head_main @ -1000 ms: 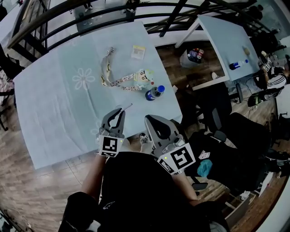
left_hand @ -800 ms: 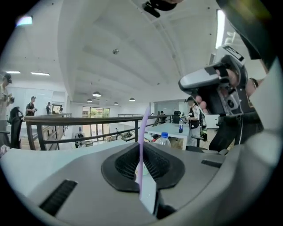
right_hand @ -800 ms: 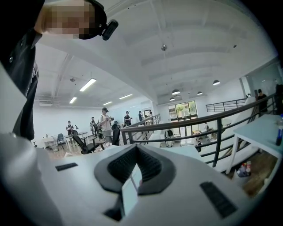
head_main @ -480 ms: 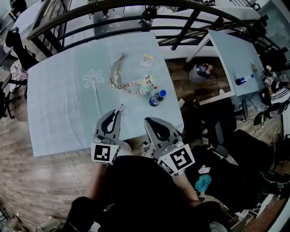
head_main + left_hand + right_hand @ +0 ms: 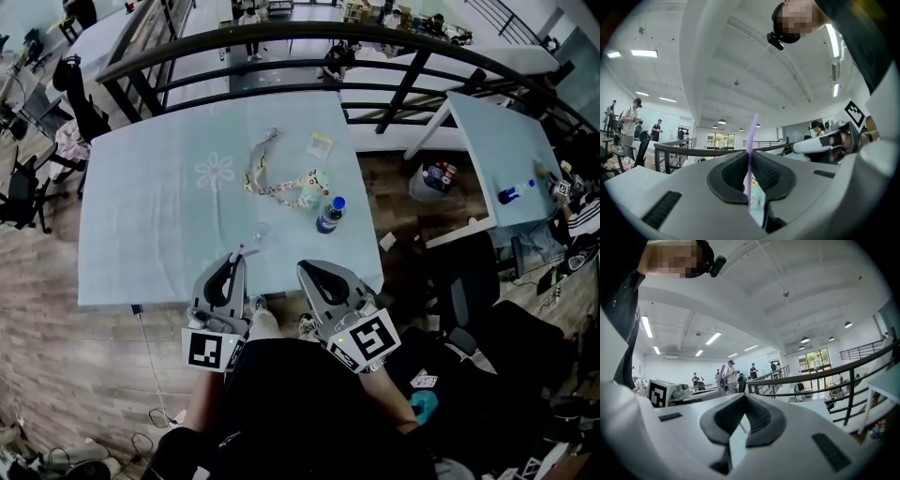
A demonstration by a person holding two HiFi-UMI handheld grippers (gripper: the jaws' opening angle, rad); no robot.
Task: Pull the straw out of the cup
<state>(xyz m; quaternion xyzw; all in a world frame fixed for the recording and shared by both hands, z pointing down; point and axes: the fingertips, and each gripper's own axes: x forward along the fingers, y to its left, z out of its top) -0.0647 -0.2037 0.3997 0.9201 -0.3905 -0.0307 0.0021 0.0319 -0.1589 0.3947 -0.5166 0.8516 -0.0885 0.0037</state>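
- The left gripper (image 5: 749, 153) has its jaws pinched narrow on the purple straw (image 5: 750, 136). The straw stands upright between the pads, with a long end above them and a short end below.
- The straw is clear of the cartoon-printed cup (image 5: 754, 193). In the head view this cup (image 5: 314, 180) stands well away on the table (image 5: 141, 216), beside the lanyard (image 5: 267, 167) and the blue-capped bottle (image 5: 327, 214). The pull itself looks done.
- Risk 1: slip. Only a thin strip of straw sits between the pads. A loosened squeeze or a quick swing could let it slide down and drop.
- Risk 2: where it lands. In the head view the left gripper (image 5: 234, 262) hangs about over the near table edge. A dropped straw could end up on the floor instead of the cloth.
- Risk 3: crushing. A harder squeeze to stop a slip could flatten or kink the thin tube.
- Risk 4: collision. The right gripper (image 5: 309, 272) is just beside the left. Its jaws (image 5: 744, 399) meet at the tips with nothing held, and a careless sideways move could knock the 2 tools together and jar the straw loose.
- Risk 5: the long upper end points toward the person and could catch on clothing if the gripper comes any closer.
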